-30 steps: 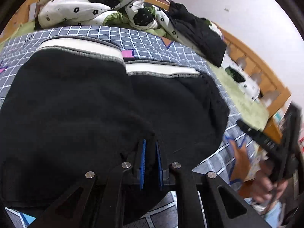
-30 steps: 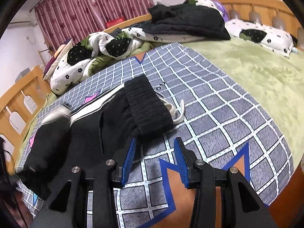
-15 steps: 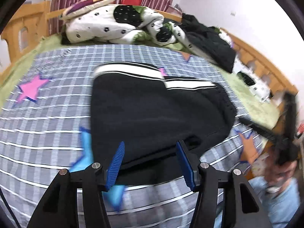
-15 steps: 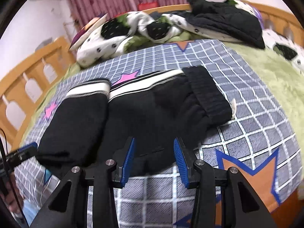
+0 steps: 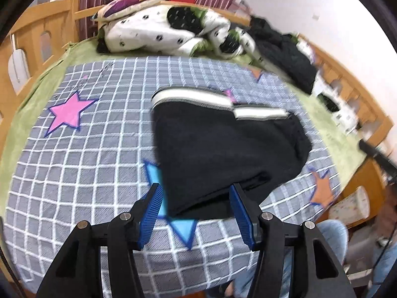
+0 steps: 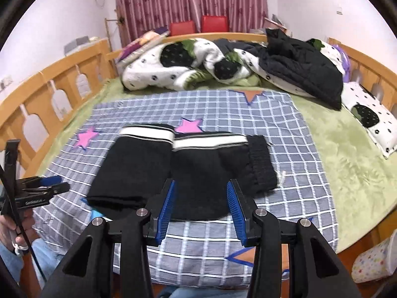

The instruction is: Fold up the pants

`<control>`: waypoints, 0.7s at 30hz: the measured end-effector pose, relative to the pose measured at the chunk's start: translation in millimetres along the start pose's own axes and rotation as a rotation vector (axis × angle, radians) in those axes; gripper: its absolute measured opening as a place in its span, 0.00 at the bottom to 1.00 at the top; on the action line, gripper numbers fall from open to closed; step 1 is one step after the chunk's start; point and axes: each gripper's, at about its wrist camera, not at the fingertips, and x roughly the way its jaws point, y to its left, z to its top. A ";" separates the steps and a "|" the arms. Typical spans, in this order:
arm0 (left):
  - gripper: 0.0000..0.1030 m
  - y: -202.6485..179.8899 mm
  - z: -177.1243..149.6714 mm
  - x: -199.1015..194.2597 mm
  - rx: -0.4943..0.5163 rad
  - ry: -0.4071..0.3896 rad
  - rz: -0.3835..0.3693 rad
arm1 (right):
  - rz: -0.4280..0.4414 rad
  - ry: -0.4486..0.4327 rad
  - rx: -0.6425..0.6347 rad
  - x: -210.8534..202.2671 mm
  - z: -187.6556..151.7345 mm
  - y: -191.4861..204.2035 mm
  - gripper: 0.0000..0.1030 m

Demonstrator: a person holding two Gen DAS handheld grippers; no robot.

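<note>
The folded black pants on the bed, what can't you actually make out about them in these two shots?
- Pants, near edge: right wrist view, the right tongs stand in front of it.
- Layers underneath: both views, the top fold covers them.
- White drawstring: right wrist view, only a small tip shows.
- Pants' outline: left wrist view, motion blur.

Motion is blurring the black jacket (image 5: 285,57) and bed rail (image 5: 352,99) at far right. The left hand (image 6: 15,226) is being cropped by the left edge.

Left gripper (image 5: 196,213) off pants (image 5: 223,149), raised
</note>
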 end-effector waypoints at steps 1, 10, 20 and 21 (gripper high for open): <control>0.53 1.9 -1.5 -0.1 -0.018 -0.023 0.001 | 0.023 -0.016 0.008 0.0 -1.9 3.8 0.43; 0.57 26.9 -55.2 42.6 -0.079 -0.066 -0.101 | 0.171 0.008 0.122 84.3 -35.6 25.1 0.48; 0.57 41.3 -78.0 98.7 -0.180 -0.028 -0.140 | 0.379 0.260 0.201 227.0 -44.2 31.2 0.48; 0.57 37.7 -78.2 100.4 -0.175 -0.034 -0.146 | 0.394 0.273 0.193 235.5 -45.9 36.2 0.47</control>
